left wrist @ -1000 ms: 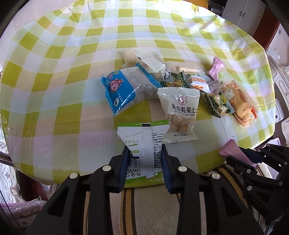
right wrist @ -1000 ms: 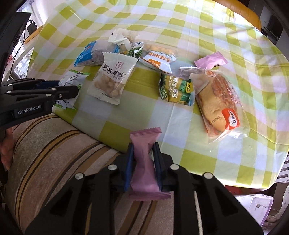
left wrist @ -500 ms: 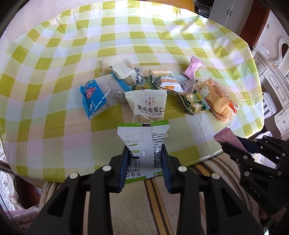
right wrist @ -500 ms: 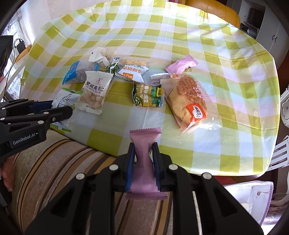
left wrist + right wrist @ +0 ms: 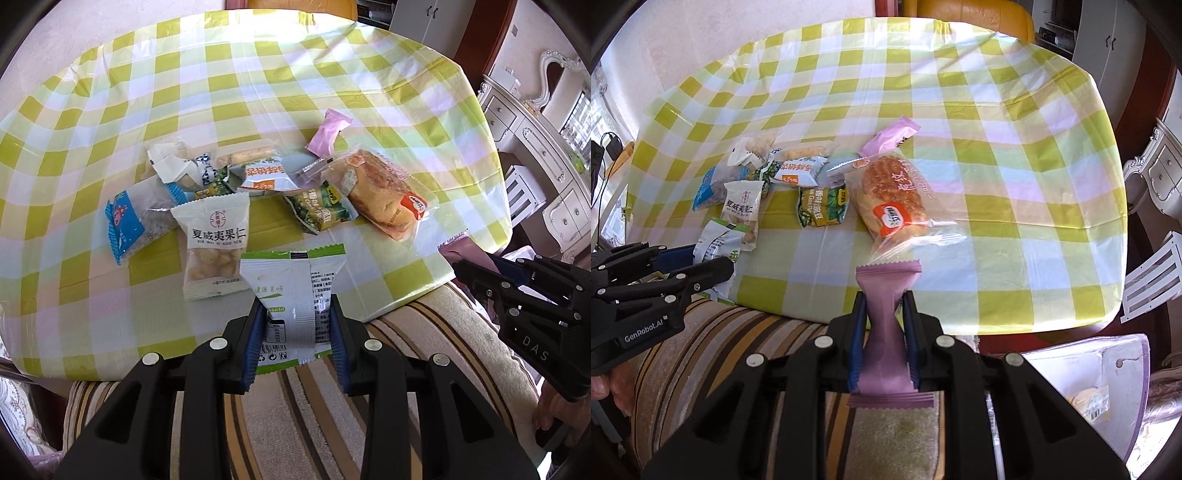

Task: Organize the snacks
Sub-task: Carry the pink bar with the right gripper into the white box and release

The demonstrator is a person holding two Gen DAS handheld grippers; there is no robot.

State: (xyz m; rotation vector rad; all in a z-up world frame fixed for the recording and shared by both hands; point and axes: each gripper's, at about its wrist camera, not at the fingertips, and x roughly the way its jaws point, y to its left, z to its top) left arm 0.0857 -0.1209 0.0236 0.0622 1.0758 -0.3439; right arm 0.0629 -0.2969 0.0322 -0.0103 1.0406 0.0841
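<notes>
Left gripper (image 5: 297,332) first: its blue pads pinch a white-and-green snack packet (image 5: 293,295), held up over the near edge of the checked tablecloth (image 5: 258,92), above the striped cushion (image 5: 424,369). Lettering on that tool reads "GenRobot.AI" from the other camera. Beyond the packet, on the cloth, sits the pile: a blue-and-clear bag (image 5: 127,225), then a white pouch (image 5: 212,240) printed "XIA WEI YI GUO REN" under big Chinese characters, a green pack (image 5: 319,210), a pink wrapper (image 5: 328,133) further back, and a bread roll in clear film (image 5: 384,195) with an orange label I can't read. Over to the right gripper (image 5: 882,332), marked "DAS": its jaws squeeze a mauve wrapper (image 5: 884,347) at the waist, also off the cloth's near edge. So both hands are mid-carry, I'd say, one snack each. Next they need a drop spot, perhaps the lilac bin (image 5: 1089,380) right of the cushion, and a clean release.
</notes>
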